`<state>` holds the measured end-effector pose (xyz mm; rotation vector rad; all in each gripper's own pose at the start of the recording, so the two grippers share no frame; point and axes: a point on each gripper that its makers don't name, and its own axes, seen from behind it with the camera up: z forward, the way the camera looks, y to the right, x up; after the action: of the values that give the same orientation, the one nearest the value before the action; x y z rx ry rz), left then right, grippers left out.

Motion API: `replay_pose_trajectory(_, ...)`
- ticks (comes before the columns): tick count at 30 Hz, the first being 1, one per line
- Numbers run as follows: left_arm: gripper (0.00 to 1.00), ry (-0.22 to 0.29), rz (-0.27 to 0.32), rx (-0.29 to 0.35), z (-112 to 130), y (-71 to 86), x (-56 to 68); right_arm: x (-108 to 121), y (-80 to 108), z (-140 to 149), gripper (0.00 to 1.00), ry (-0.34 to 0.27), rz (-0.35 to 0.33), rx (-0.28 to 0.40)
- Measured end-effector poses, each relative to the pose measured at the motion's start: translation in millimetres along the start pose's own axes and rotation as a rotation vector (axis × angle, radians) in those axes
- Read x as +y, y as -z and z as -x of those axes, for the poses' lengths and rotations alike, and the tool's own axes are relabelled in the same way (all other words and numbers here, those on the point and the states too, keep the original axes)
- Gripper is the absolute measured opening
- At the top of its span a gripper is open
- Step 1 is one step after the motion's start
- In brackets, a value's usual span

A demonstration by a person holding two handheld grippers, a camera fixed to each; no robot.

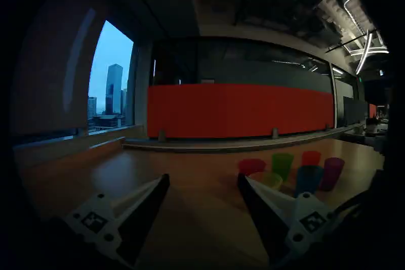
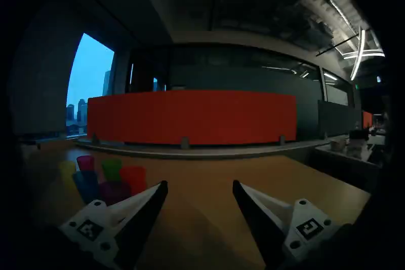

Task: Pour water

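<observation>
Several coloured plastic cups stand in a cluster on the wooden table. In the left gripper view they sit ahead to the right: a pink cup (image 1: 251,165), a green cup (image 1: 282,164), a red cup (image 1: 311,158), a purple cup (image 1: 331,172), a blue cup (image 1: 308,179) and a yellow cup (image 1: 267,179). My left gripper (image 1: 203,185) is open, with nothing between its fingers; its right fingertip overlaps the yellow cup in the picture. In the right gripper view the same cluster sits at the left: green cup (image 2: 112,168), red cup (image 2: 133,178), blue cup (image 2: 86,183). My right gripper (image 2: 200,191) is open over bare table.
A red divider panel (image 1: 238,110) runs along the table's far edge. A window (image 1: 110,87) with towers outside is at the left. More desks with small items (image 2: 349,144) lie to the right. The room is dim.
</observation>
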<state>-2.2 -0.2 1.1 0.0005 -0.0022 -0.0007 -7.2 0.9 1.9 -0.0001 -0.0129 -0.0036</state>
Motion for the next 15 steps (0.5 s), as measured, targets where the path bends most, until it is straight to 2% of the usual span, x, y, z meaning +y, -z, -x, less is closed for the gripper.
replay_pose_trajectory(2, 0.99, 0.001, -0.001, -0.005, 5, -2.3, -0.3, 1, -1.2, 1, 0.99, 0.003, 0.001, -0.014)
replay_pose_trajectory(8, 0.99, 0.021, 0.017, -0.008, -5, -8.0, 1.4, -1, -3.1, -19, 0.99, 0.012, -0.015, -0.018)
replay_pose_trajectory(15, 0.99, 0.019, 0.04, -0.028, -33, -15.4, 2.2, -7, -9.7, -49, 0.99, 0.046, -0.048, -0.057)
